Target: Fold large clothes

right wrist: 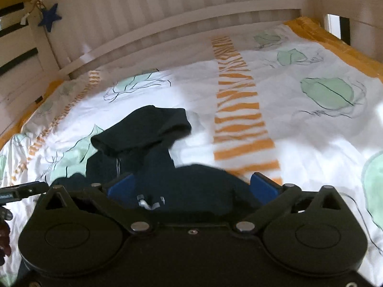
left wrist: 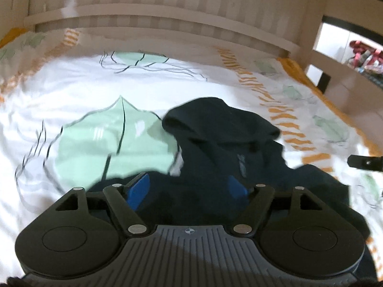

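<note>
A dark navy hooded garment [left wrist: 222, 138] lies crumpled on the bed, its hood toward the headboard; it also shows in the right wrist view [right wrist: 143, 129]. My left gripper [left wrist: 189, 189] is open, its blue pads [left wrist: 137, 189] spread wide over the garment's near edge. My right gripper [right wrist: 191, 189] is open too, its blue pads [right wrist: 264, 187] spread either side of a bunched part of the garment with a metal zip pull [right wrist: 149, 203]. Whether cloth touches the pads is hidden. The right gripper's tip shows at the left wrist view's right edge [left wrist: 363, 161].
The bed cover [left wrist: 71, 95] is white with green leaves and orange stripes [right wrist: 239, 110]. A beige slatted headboard [left wrist: 167, 14] stands behind. A blue star [right wrist: 49, 16] hangs on the bed frame at the left. The bed's orange edge [right wrist: 335, 43] runs along the right.
</note>
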A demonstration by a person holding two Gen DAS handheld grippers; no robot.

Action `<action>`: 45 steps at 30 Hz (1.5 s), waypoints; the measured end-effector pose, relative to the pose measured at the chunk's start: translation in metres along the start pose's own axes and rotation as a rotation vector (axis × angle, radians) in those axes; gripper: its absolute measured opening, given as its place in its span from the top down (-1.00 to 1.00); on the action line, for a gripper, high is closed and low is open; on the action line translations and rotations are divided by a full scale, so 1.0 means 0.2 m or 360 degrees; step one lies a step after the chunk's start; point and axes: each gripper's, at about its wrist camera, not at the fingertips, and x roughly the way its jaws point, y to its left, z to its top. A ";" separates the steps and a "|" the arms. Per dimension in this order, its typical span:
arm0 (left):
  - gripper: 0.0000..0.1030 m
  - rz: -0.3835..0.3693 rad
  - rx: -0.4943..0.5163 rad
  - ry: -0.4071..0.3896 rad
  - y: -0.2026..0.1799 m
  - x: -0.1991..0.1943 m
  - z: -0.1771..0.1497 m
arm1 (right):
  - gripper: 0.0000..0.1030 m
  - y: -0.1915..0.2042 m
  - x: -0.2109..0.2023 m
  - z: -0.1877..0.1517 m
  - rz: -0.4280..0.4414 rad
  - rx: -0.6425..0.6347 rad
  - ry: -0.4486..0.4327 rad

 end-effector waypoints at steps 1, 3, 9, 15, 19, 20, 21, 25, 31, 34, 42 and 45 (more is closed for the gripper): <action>-0.39 0.0010 0.0012 0.0010 0.00 0.05 0.02 | -0.99 0.01 0.05 0.03 -0.0017 -0.0029 0.0010; -0.39 0.0009 0.0019 0.0021 0.00 0.14 0.08 | -0.99 0.04 0.13 0.05 -0.0030 -0.0098 0.0012; -0.40 0.0059 0.0087 0.0011 0.02 0.39 0.20 | -0.98 0.04 0.38 0.12 0.0038 -0.0185 -0.0014; -0.40 0.0126 0.0188 0.0069 0.05 0.57 0.21 | -0.98 0.06 0.62 0.17 -0.0026 -0.0278 0.0024; -0.40 0.0150 0.0269 0.0128 0.08 0.63 0.16 | -0.98 0.08 0.74 0.17 -0.0087 -0.0402 0.0073; -0.40 0.0158 0.0292 0.0134 0.08 0.64 0.15 | -0.98 0.08 0.77 0.17 -0.0094 -0.0418 0.0081; -0.40 0.0163 0.0309 0.0131 0.08 0.65 0.14 | -0.98 0.08 0.79 0.17 -0.0099 -0.0426 0.0088; -0.40 0.0171 0.0311 0.0091 0.09 0.67 0.17 | -0.98 0.08 0.83 0.17 -0.0108 -0.0447 0.0081; -0.40 0.0178 0.0422 0.0036 0.05 0.70 0.23 | -0.98 0.06 0.87 0.21 -0.0092 -0.0392 0.0065; -0.40 0.0201 0.0508 0.0046 0.01 0.76 0.24 | -0.98 0.05 0.89 0.22 -0.0075 -0.0343 0.0068; -0.39 0.0278 0.0526 0.0002 -0.03 0.85 0.28 | -0.98 0.07 0.94 0.25 -0.0054 -0.0342 0.0092; -0.39 0.0240 0.0088 -0.0129 0.14 0.77 0.33 | -0.98 0.10 0.93 0.27 -0.0059 -0.0383 0.0060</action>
